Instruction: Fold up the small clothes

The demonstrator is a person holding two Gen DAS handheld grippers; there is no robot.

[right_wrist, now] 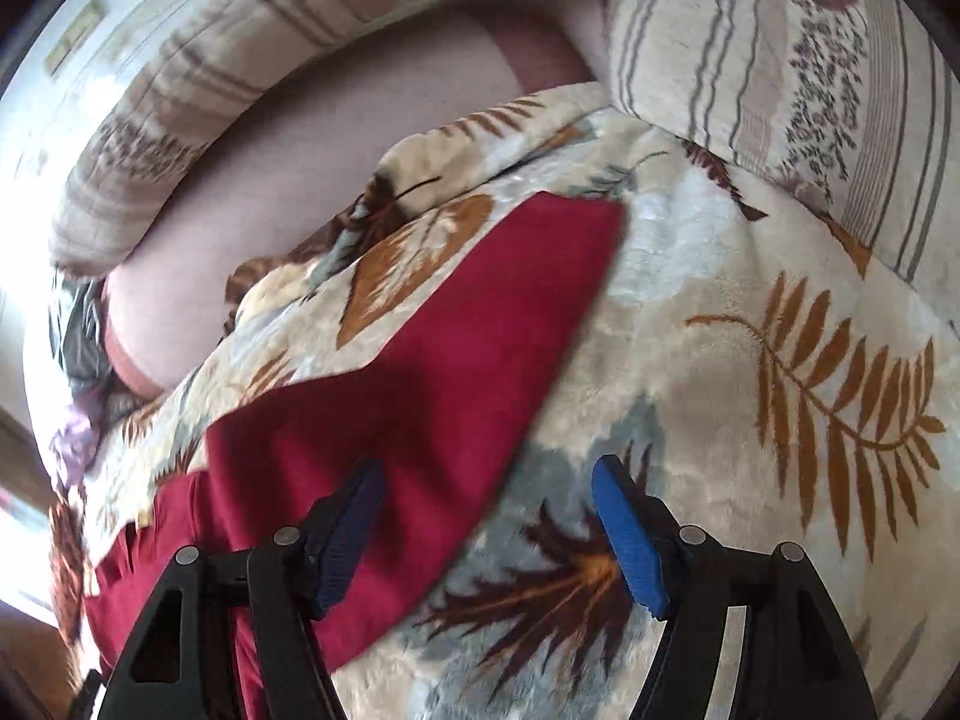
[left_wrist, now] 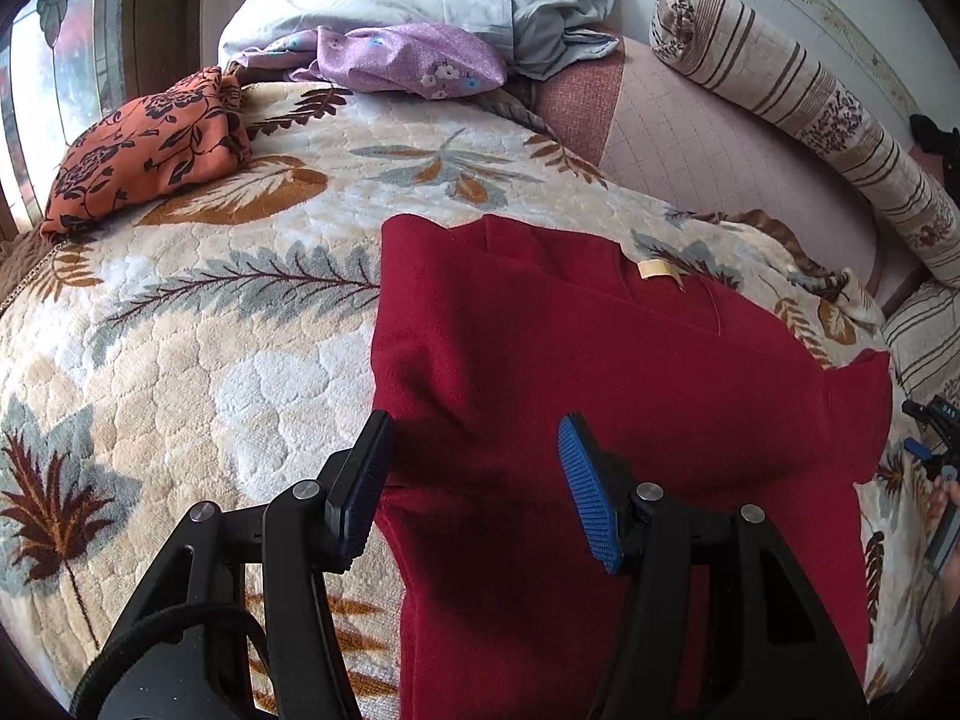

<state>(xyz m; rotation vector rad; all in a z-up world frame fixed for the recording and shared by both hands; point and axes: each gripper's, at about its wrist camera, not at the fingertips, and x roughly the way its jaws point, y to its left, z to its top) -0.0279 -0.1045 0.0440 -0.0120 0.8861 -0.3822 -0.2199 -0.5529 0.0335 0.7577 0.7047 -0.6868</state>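
Daylight from a window, left view sharp, right view motion-blurred, perhaps overexposed at left, fisheye-warped edges

Almost no legible text. Pale yellow fabric tag sewn at the neck of the dark red knit garment: blank or too small to read. Black device at the right edge of the left wrist view shows white letters, looks like "DAS", partly cut off. Right wrist view: nothing readable, blurred.
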